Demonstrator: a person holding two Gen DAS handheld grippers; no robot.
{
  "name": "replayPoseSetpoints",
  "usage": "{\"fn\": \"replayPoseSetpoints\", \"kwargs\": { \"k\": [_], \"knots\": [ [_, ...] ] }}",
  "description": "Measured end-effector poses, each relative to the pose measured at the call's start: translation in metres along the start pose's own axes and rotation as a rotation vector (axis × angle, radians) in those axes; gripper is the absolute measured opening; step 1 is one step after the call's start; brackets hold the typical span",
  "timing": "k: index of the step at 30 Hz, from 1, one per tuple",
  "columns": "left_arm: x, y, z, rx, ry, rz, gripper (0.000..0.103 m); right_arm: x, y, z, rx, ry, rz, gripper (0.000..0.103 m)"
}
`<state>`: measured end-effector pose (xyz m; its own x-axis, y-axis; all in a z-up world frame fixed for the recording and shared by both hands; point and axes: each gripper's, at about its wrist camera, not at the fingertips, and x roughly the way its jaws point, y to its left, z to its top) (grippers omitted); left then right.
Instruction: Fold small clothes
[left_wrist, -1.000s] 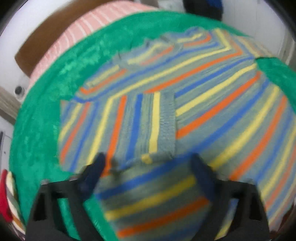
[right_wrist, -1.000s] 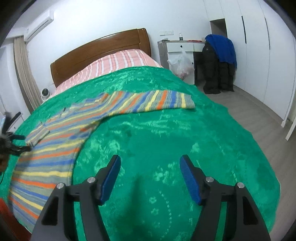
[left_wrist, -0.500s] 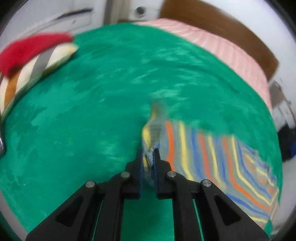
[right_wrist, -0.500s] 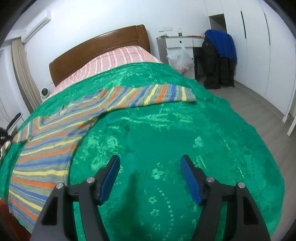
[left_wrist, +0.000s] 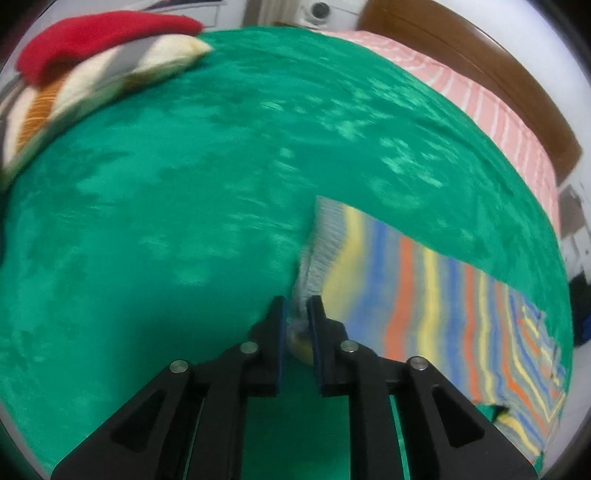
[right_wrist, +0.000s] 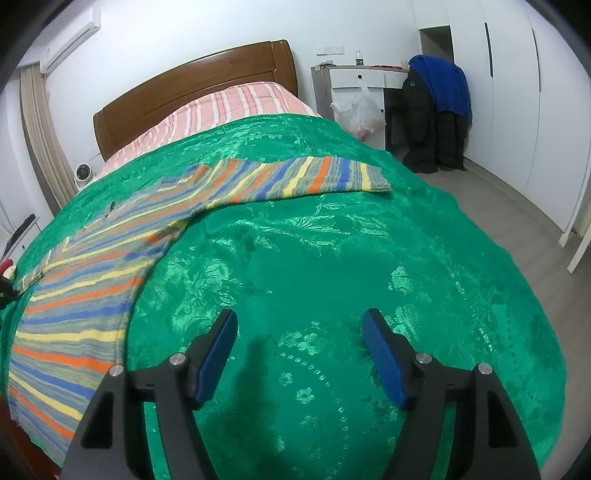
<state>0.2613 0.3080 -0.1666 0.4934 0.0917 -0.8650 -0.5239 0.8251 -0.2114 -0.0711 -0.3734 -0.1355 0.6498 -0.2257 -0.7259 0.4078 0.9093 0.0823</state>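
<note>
The left hand-held gripper (left_wrist: 296, 308) pinches what looks, through blur, like the striped sweater's (right_wrist: 110, 266) cuff (left_wrist: 314, 266), which could slip free, while the right hand-held gripper (right_wrist: 299, 332) hangs open over the green bedspread (right_wrist: 332, 258).

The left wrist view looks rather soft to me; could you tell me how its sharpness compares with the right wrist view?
Left wrist view: motion blur smears the striped sweater and the folded clothes, while the left tool stays crisp. Right wrist view: sharp, with sheen on the green bedspread; fisheye bending in both.
</note>
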Motion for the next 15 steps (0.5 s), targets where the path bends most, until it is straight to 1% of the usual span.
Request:
{"fn": "replayPoseSetpoints", "kwargs": {
  "k": [1, 2, 3, 4, 6, 7, 8, 9, 11, 13, 15],
  "knots": [
    [-0.004, 0.007, 0.0, -0.001, -0.008, 0.021, 0.016, 0.0, 0.0, 0.0, 0.0, 0.0, 0.0, 0.07],
    [-0.009, 0.014, -0.001, 0.001, -0.015, 0.034, 0.027, 0.0, 0.0, 0.0, 0.0, 0.0, 0.0, 0.07],
    [-0.017, 0.02, -0.005, 0.013, -0.024, 0.028, 0.04, 0.0, 0.0, 0.0, 0.001, -0.002, 0.001, 0.07],
    [-0.026, 0.021, -0.012, 0.035, -0.035, 0.018, 0.047, 0.0, 0.0, 0.0, 0.002, -0.003, 0.001, 0.07],
    [-0.05, 0.015, -0.036, 0.123, -0.071, -0.02, 0.073, -0.003, 0.001, 0.001, 0.001, -0.017, 0.001, 0.07],
    [-0.059, 0.01, -0.048, 0.164, -0.083, -0.045, 0.078, -0.005, 0.002, 0.001, -0.004, -0.027, 0.002, 0.07],
    [-0.069, 0.003, -0.064, 0.215, -0.093, -0.077, 0.085, -0.008, 0.004, 0.002, -0.01, -0.041, 0.008, 0.07],
    [-0.077, -0.005, -0.08, 0.261, -0.099, -0.105, 0.09, -0.011, 0.006, 0.003, -0.015, -0.055, 0.017, 0.07],
    [-0.085, -0.019, -0.111, 0.334, -0.099, -0.159, 0.092, -0.016, 0.011, 0.006, -0.029, -0.087, 0.03, 0.071],
    [-0.085, -0.03, -0.135, 0.377, -0.084, -0.207, 0.092, -0.015, 0.015, 0.01, -0.037, -0.094, 0.025, 0.072],
    [-0.076, -0.038, -0.154, 0.419, -0.083, -0.219, 0.093, -0.01, 0.017, 0.013, -0.033, -0.094, 0.029, 0.072]
  ]
}}
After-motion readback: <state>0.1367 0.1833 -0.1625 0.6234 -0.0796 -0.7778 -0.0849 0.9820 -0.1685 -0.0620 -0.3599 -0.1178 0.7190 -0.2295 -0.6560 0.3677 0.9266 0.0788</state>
